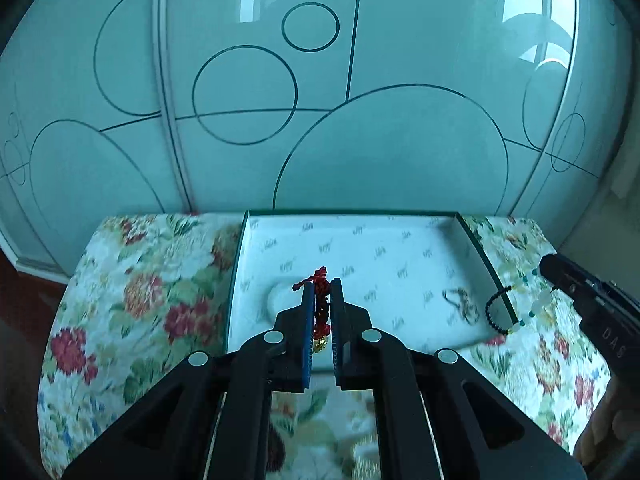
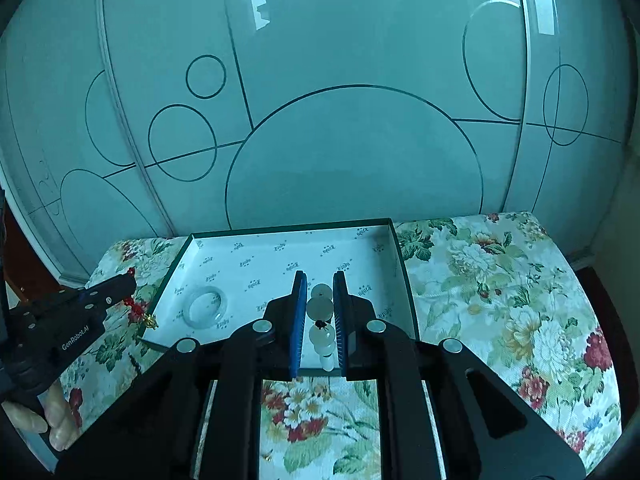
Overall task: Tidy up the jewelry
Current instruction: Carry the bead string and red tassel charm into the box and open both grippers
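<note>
Red knotted cord bracelet (image 1: 320, 304) sits pinched in your left gripper (image 1: 322, 292); your right gripper (image 2: 320, 300) clamps the smooth pale bead bracelet (image 2: 322, 320), both angled down over the open box (image 2: 280, 256).

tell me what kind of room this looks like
Probably a bedroom at home: frosted sliding wardrobe doors with circle patterns stand behind a floral-covered table holding an open jewelry box.

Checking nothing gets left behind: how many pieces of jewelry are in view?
4: a red knotted cord in the left gripper, a pale bead bracelet in the right gripper, a bangle and a blurred tangled piece in the box.
</note>
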### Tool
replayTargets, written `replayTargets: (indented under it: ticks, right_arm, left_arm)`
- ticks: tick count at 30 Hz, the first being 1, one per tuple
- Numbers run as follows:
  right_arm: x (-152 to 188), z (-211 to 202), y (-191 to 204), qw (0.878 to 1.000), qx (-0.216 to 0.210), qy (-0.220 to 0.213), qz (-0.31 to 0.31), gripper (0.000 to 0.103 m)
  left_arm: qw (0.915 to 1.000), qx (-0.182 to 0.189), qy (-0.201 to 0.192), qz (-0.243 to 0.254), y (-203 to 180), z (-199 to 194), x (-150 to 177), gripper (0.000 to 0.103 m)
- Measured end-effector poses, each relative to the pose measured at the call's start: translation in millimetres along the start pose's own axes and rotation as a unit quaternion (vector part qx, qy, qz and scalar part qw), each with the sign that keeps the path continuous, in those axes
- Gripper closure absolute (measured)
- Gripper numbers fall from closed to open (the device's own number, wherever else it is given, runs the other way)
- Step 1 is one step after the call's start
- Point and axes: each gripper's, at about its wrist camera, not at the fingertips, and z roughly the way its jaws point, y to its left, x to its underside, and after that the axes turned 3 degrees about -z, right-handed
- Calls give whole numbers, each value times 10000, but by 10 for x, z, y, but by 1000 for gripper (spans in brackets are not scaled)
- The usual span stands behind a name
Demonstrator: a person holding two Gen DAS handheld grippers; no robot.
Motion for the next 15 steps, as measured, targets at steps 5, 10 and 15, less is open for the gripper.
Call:
replayTargets:
  ticks: [5, 10, 15]
  right_arm:
    - [-118, 486, -94, 9996, 113, 229, 83, 90]
    - [-169, 986, -162, 9983, 227, 525, 112, 90]
    - [-141, 1416, -198, 9952, 329, 911, 138, 90]
  left_arm:
    - [10000, -62, 62, 44, -4, 435, -257, 96]
    - [9993, -250, 278, 98, 32, 924, -355, 96]
    - [9973, -417, 579, 179, 48, 1323, -337, 96]
